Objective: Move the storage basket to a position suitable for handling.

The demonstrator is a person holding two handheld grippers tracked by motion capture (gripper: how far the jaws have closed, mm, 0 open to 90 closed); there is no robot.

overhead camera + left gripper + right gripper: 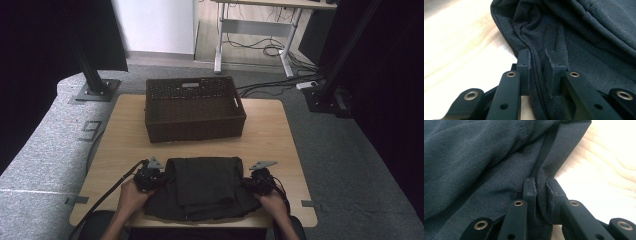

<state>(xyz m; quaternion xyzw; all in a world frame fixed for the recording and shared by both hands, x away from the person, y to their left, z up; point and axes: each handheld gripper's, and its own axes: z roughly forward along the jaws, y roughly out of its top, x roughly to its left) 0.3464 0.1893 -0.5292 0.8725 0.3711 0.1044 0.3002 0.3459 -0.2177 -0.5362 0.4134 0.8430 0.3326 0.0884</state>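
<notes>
we see a folded dark grey garment (202, 187) at the table's (280, 135) near edge, our left gripper (537, 62) pinching its left hem, our right gripper (540, 186) pinching its right hem, brown wicker basket (192, 107) beyond, no readable writing

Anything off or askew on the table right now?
Nothing stands out. The dark garment lies folded at the near edge of the table, the left tongs and right tongs each pinching a side edge. The wicker basket sits upright and roughly square behind it.
</notes>
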